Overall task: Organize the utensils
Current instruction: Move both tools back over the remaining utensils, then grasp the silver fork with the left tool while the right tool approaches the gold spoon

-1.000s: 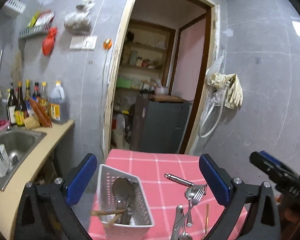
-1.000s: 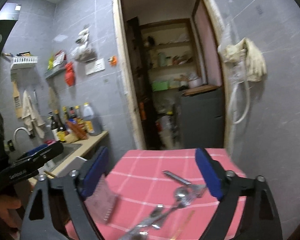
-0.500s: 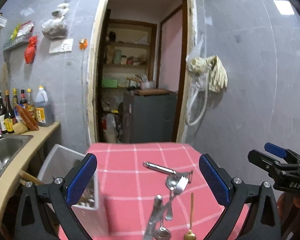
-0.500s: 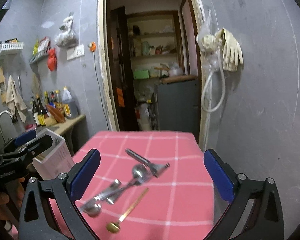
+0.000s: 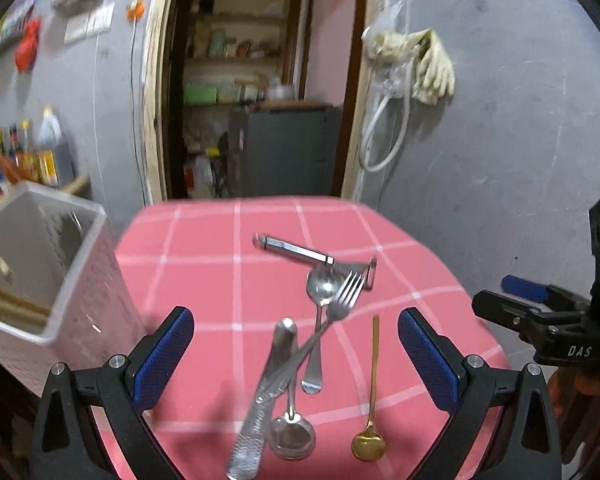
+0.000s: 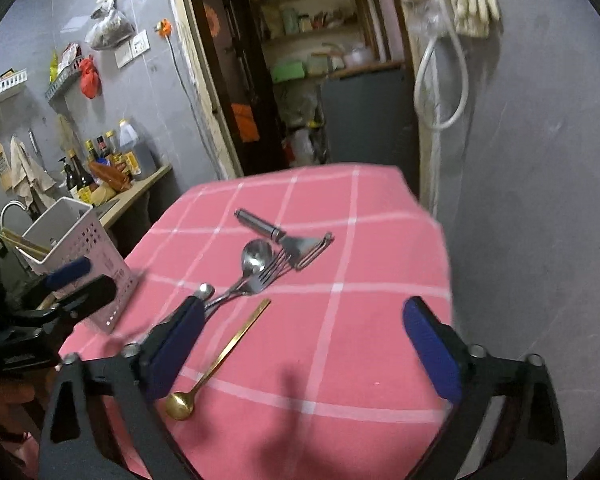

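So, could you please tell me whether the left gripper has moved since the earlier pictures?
Yes. The left gripper has dipped toward the pink checked tablecloth; the doorway sits higher and the utensils look nearer.

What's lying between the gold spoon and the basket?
The crossed silver pile: knife, fork and two spoons, seen in the left wrist view between gold spoon and basket.

A home kitchen.
Sauce bottles (image 6: 100, 164) stand on a counter by a sink tap (image 6: 10, 210); gloves (image 5: 424, 64) hang beside a pantry doorway (image 5: 256, 80).
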The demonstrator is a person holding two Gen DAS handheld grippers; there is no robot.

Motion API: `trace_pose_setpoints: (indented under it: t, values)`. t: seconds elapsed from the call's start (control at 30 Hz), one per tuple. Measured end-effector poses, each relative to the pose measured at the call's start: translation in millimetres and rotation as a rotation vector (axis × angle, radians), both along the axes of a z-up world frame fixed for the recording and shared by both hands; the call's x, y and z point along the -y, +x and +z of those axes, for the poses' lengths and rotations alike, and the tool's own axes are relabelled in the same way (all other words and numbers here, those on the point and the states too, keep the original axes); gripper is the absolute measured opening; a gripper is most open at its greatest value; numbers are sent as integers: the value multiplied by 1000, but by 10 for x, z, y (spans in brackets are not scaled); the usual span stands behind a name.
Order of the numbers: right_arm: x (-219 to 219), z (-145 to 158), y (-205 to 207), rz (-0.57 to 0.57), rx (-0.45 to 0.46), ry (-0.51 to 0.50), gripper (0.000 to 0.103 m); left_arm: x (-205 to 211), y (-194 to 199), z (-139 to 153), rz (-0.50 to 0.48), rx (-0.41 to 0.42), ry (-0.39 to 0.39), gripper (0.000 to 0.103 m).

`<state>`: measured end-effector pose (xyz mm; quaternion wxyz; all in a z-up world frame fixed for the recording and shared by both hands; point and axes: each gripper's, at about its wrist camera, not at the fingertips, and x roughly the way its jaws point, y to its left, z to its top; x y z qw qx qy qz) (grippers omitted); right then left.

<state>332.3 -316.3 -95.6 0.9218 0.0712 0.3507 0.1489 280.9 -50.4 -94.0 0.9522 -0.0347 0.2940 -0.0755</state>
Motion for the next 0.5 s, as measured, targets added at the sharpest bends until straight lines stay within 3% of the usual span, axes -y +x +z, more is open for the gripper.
trace_pose_setpoints:
  t: [0.17, 0.43, 0.5]
  values:
    - [-112, -269, 191, 57, -55, 47, 61, 12, 184, -250, -17, -82, -26, 101]
    - [-405, -546, 470, 154, -129, 70, 33, 100, 456, -513, -100, -189, -31, 65]
    - [-423, -569, 506, 162, -139, 70, 31, 105, 540, -567, -119, -220, -37, 57]
